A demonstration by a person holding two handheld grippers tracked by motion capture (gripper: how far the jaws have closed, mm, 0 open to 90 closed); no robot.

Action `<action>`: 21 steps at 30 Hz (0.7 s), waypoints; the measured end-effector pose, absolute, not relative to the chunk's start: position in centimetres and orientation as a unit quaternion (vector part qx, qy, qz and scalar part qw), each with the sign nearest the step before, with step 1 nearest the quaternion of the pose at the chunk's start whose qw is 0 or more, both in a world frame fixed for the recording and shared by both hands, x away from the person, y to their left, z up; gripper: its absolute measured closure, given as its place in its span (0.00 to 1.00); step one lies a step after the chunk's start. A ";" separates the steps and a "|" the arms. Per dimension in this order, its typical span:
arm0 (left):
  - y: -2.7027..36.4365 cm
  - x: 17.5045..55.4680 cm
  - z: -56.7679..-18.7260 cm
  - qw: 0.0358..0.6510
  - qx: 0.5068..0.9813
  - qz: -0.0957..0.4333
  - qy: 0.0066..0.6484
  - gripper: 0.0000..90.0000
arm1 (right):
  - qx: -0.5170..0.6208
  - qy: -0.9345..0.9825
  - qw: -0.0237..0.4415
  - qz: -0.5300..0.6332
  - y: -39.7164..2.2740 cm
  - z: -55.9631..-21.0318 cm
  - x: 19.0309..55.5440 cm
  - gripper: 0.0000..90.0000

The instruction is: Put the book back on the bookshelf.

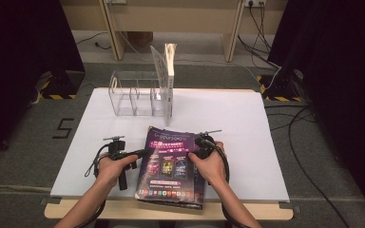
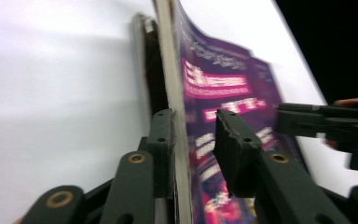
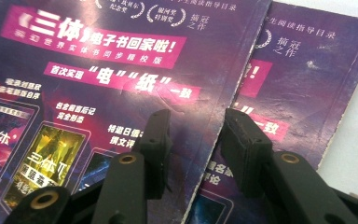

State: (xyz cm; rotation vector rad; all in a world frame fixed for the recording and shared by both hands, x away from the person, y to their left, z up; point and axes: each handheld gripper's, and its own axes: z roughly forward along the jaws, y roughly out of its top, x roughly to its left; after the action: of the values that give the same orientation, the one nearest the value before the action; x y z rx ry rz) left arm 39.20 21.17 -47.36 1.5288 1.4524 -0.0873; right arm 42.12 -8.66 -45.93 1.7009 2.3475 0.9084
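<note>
High view: fixed above the near edge of the table (image 1: 247,118), facing forward and down upon the purple magazines (image 1: 168,164). Left gripper view: very close, sighting along the magazines' left edge. Right gripper view: very close above their covers. All three views share the magazines.

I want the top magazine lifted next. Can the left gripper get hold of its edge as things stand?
Probably yes: the left gripper already straddles the top magazine's raised edge, fingers either side, nothing between.
</note>
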 end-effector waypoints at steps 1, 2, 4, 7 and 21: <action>20.8 39.1 -47.4 0.493 0.635 -0.039 0.594 0.78 | 0.558 0.772 0.050 0.300 -8.7 -46.0 42.2 0.69; 20.6 39.0 -47.5 0.488 0.643 -0.034 0.590 0.78 | 0.560 0.771 0.046 0.301 -8.7 -45.9 42.2 0.69; 20.4 39.0 -47.7 0.476 0.661 -0.015 0.580 0.83 | 0.559 0.772 0.043 0.300 -8.7 -45.9 42.3 0.69; 21.0 39.1 -48.0 0.484 0.656 -0.033 0.578 0.91 | 0.553 0.779 0.026 0.295 -8.9 -45.7 42.8 0.69; 23.5 38.4 -48.0 0.465 0.682 -0.049 0.562 0.92 | 0.565 0.762 0.030 0.316 -7.7 -45.9 48.9 0.62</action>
State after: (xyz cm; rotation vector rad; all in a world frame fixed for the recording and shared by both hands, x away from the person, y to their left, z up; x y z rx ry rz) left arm 38.36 23.48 -47.99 1.6758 1.3791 -0.1195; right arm 48.94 -7.68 -45.90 1.7416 2.3479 0.9728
